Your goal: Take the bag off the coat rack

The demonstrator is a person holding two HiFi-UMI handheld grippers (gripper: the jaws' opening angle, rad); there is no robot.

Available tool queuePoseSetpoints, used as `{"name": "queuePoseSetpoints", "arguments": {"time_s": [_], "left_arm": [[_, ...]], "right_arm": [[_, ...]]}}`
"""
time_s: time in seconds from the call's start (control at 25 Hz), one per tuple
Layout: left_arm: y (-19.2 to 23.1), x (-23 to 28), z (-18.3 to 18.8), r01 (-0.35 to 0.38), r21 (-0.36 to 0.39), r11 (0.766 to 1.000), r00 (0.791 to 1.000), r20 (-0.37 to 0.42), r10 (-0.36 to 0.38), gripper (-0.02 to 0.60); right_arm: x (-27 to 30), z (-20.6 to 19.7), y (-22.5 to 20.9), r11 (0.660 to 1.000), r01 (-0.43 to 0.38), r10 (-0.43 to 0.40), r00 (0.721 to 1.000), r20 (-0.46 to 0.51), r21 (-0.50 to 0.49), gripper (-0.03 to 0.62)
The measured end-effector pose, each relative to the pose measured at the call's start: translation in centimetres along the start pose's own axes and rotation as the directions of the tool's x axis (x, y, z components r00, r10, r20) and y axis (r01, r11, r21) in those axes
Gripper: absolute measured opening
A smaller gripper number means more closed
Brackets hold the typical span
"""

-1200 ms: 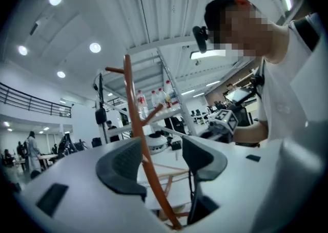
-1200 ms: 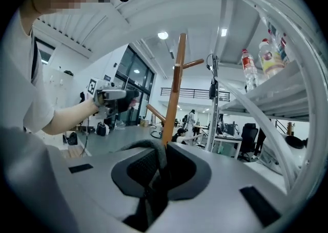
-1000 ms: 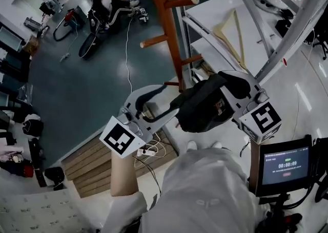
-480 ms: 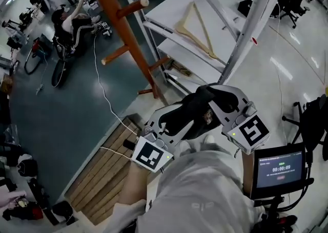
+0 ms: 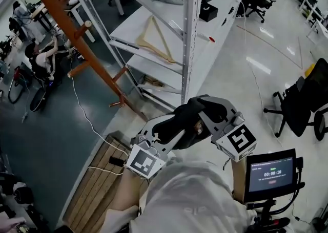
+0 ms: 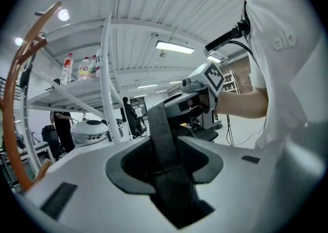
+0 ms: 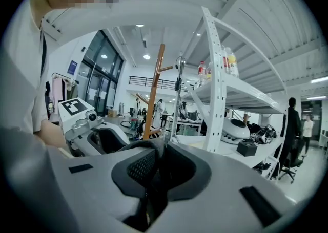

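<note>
The black bag (image 5: 180, 130) hangs off the rack, held between both grippers close in front of my body. My left gripper (image 5: 168, 126) has the bag's black strap (image 6: 165, 145) running through its jaws; the jaws are closing and pinch it. My right gripper (image 5: 193, 108) is shut on a fold of the bag's black fabric (image 7: 149, 150) from the other side. The brown wooden coat rack (image 5: 77, 37) stands apart at the upper left, its pegs bare. It shows as a brown post (image 7: 154, 88) in the right gripper view.
A white metal shelving unit (image 5: 187, 37) stands just ahead, with a wooden hanger (image 5: 154, 35) on one shelf. A wooden pallet (image 5: 97, 186) and a white cable lie at the lower left. An office chair (image 5: 302, 104) is at the right, a small screen (image 5: 270, 169) by my right arm.
Both grippers have carried the bag away from the coat rack, which has slid to the upper left. The shelving now fills the middle. The left jaws have narrowed on the strap.
</note>
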State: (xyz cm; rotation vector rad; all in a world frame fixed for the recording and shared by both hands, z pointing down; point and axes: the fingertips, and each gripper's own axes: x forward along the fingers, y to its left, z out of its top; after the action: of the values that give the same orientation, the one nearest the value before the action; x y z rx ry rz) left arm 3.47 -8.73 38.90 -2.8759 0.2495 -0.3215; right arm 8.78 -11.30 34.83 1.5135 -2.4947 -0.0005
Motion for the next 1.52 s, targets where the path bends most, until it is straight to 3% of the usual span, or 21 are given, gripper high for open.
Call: {"name": "queuePoseSetpoints", "arguments": {"time_s": [0.12,0.24,0.48,0.68,0.96,1.28,1.52], "left_arm": [[-4.3,-0.3,3.1,0.000,0.018,1.000,1.000,0.017,-0.001,0.167],[-8.5,0.1,4.8,0.001,0.008,1.000,1.000,-0.019,-0.001,0.167],[-12.5,3.0,5.0,0.015,-0.069,0.998,1.000,0.005,-0.014,0.166],[-15.6,4.2,5.4,0.060,-0.044,0.997,0.997,-0.037,-0.062,0.166],[-16.3,5.8,5.9,0.134,-0.021,0.991,0.991,-0.010,-0.134,0.166],[-16.0,6.2,5.6,0.152,0.001,0.988,0.988,-0.022,-0.152,0.166],[-15.7,3.7,5.9,0.152,0.019,0.988,0.988,-0.007,-0.152,0.166]], "right_arm": [[-5.1,1.0,1.2,1.000,0.010,-0.010,1.000,0.008,-0.009,0.046],[-9.6,1.1,2.0,1.000,0.010,-0.010,1.000,0.014,-0.009,0.046],[-13.7,-1.1,0.6,0.999,0.034,-0.034,0.999,0.000,-0.021,0.046],[-16.7,-2.5,0.5,0.997,0.081,-0.081,0.997,-0.015,-0.015,0.046],[-18.5,-3.0,-0.8,0.989,0.148,-0.148,0.989,-0.024,0.009,0.044],[-18.3,-3.3,-1.1,0.982,0.190,-0.189,0.981,-0.047,0.020,0.044],[-17.7,-2.3,1.0,0.979,0.203,-0.203,0.978,-0.042,0.016,0.044]]}}
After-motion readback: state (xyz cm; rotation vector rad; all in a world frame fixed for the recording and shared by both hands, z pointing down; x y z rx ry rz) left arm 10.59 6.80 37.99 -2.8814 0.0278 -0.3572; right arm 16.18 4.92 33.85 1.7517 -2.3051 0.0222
